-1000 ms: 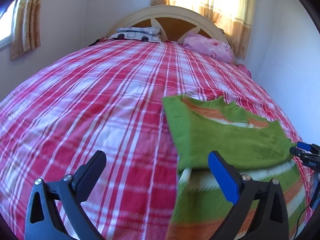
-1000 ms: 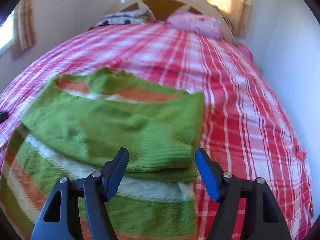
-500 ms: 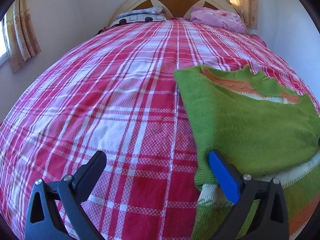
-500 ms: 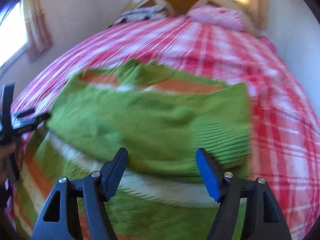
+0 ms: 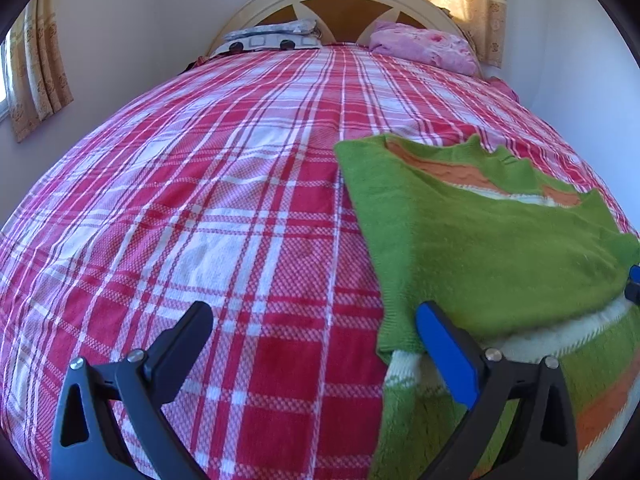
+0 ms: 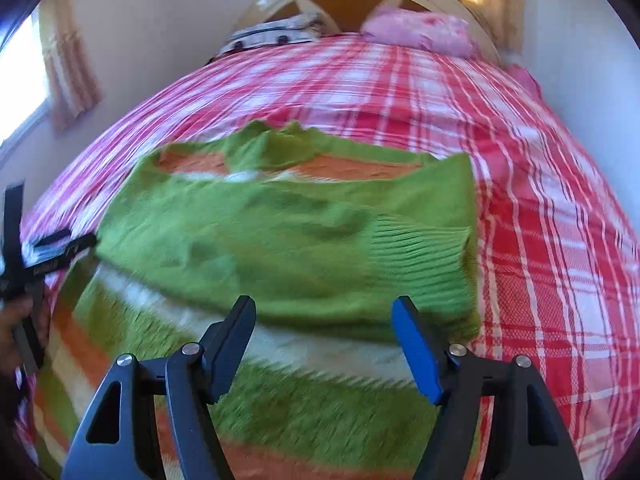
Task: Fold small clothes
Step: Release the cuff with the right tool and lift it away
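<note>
Right wrist view: the right gripper [image 6: 324,340] hangs with its jaws wide apart and nothing between them, poised above the near white band of the green striped sweater [image 6: 288,240]. Its folded-over sleeve ends in a ribbed cuff [image 6: 420,248] at about one o'clock from the fingertips. The left gripper [image 5: 316,344] is likewise spread and empty, its blue finger [image 5: 444,356] over the sweater's left edge and its black finger over the bare red plaid bedspread [image 5: 200,208]. The garment lies flat toward the near right of the bed (pillows far off at twelve o'clock). I judge the sleeves to be folded in already, with the bottom hem still to be gathered. The next move likely calls for both grippers to settle onto the near hem corners, pinch them together, and carry the hem toward the collar at twelve o'clock without dragging the sleeve loose.
</note>
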Demonstrator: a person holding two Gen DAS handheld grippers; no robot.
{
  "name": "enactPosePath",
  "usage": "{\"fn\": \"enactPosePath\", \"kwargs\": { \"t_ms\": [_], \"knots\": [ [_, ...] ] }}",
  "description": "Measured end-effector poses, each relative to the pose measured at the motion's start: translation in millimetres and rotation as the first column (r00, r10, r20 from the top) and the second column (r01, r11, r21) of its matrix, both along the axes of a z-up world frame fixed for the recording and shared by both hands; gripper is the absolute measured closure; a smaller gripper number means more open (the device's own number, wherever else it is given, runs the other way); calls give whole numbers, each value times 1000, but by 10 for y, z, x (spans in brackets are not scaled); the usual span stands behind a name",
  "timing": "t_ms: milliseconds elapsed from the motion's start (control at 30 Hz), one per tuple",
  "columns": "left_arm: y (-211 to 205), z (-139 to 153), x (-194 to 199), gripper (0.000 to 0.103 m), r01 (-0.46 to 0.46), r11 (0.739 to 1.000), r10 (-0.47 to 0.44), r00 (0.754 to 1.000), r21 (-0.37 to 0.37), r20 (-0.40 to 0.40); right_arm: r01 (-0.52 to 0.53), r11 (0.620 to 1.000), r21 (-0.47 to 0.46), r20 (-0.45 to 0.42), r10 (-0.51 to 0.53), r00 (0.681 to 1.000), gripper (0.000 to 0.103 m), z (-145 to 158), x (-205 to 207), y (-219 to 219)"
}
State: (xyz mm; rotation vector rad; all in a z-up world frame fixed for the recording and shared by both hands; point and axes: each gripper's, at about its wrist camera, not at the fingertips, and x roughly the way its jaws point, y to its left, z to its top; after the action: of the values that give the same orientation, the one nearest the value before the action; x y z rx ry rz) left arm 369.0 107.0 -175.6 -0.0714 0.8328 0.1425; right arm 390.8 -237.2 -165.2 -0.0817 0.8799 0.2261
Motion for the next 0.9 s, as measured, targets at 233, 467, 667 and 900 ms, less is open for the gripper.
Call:
{"fn": "enactPosePath", "kwargs": {
  "t_ms": [233,467,667,900],
  "knots": [
    [-25,1,-66,0,21,1000,-21,1000,-17,-11,71,997,23,-36,-70,997,25,-141,-55,-106],
    [-162,-17,-109,0,55,998,-54,998,29,-37,71,997,33,-39,-69,997,22,-178,-138,-139],
    [-211,-7,-218,0,67,998,-66,997,15,-44,79,996,31,-29,-78,997,22,-148,-230,-149],
    [-273,59,-420,0,82,996,-83,996,-31,-26,74,997,35,-27,-73,997,22,-131,-427,-168]
  ]
}}
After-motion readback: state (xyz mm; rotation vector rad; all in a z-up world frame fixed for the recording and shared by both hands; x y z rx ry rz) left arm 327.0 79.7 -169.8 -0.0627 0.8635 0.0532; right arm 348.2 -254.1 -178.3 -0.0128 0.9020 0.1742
